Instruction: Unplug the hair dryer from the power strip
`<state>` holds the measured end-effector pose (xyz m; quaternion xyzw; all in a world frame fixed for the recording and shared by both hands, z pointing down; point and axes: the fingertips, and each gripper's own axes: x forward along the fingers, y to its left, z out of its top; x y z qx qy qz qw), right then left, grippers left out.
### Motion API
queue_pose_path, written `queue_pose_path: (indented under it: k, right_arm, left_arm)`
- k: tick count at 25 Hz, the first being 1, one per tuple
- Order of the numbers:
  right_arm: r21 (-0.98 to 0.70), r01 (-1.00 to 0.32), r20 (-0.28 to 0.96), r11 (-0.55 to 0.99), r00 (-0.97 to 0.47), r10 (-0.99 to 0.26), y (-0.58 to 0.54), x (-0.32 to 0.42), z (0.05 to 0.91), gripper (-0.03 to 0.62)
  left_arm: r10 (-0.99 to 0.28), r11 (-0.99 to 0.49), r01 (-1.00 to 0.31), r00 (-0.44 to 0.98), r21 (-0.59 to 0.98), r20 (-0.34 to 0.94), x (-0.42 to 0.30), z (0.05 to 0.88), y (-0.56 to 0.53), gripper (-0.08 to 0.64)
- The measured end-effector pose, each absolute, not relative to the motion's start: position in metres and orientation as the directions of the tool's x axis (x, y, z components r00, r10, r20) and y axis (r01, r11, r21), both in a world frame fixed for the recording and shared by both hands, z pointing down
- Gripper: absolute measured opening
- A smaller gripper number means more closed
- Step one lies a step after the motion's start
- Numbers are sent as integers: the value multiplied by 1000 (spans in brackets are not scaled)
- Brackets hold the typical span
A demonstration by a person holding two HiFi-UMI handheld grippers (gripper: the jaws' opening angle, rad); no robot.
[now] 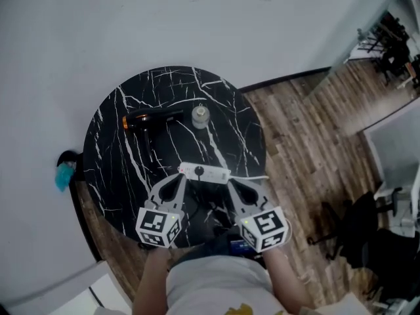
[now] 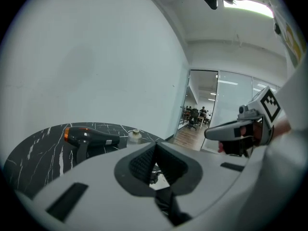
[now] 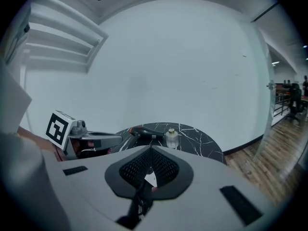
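We see one hair dryer (image 1: 149, 119), black with an orange rear end, lying at the far left of the one marble table (image 1: 118, 163). There is one white power strip (image 1: 205, 172) and one small jar (image 1: 200, 116). Our left gripper (image 1: 179, 176) and right gripper (image 1: 230, 182) are both clenched, tips near the strip.

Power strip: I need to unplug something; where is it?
In the head view the white power strip lies near the front edge of the black table, just beyond the left tool and right tool, hair dryer farther back.
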<state>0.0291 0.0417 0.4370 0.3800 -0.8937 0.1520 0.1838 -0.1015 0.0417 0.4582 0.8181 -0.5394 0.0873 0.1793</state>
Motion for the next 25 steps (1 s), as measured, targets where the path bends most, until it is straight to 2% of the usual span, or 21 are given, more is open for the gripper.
queue_pose_path:
  k: [5,18,22,25]
  right_arm:
    - [-103,-752,445,651,-620,-646,42,30,437,0]
    - [-83,-727,504,682,-621,-600,44,30,454,2]
    - [-85,-703,554,706,-622,-553,48,31,460,2]
    - [-67,-690,545,721,-630,-553,38,35,465,8]
  left_arm:
    - [-827,-417,-884,465,211,316,-100,455,45,2]
    - [-753,-464,-868,492,177,438,-96,494,46,3]
    - [-719,-487,-854,510,181,472,-94,505,45,26]
    - [-675,-525,-832,535,179,508,-90,513,42,55]
